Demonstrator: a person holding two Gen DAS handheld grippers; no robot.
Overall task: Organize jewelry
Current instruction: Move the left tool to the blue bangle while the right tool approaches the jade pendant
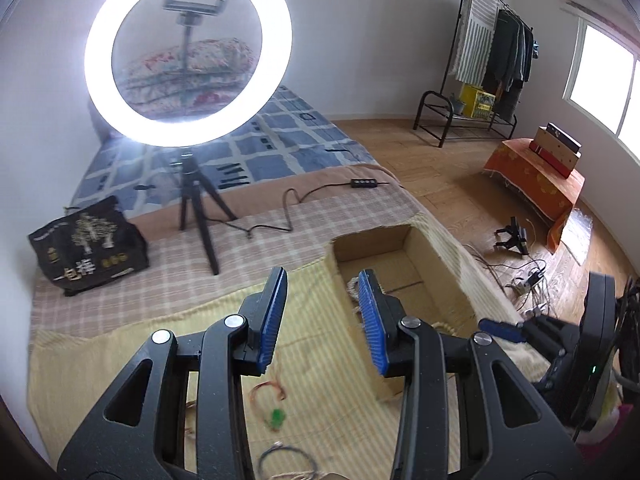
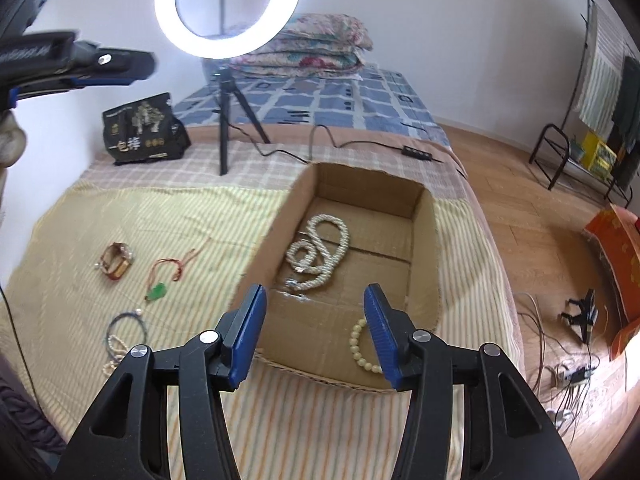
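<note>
An open cardboard box sits on the striped yellow cloth. Inside it lie a long pearl necklace and a cream bead bracelet. On the cloth to the left lie a brown bangle, a red cord with a green pendant, a blue cord bracelet and small bead strands. My right gripper is open and empty above the box's near edge. My left gripper is open and empty above the cloth, over the red cord with the green pendant, left of the box.
A ring light on a tripod stands behind the cloth, its cable and switch running right. A black bag sits at the back left. Folded quilts lie on the bed. Cables lie on the wooden floor at right.
</note>
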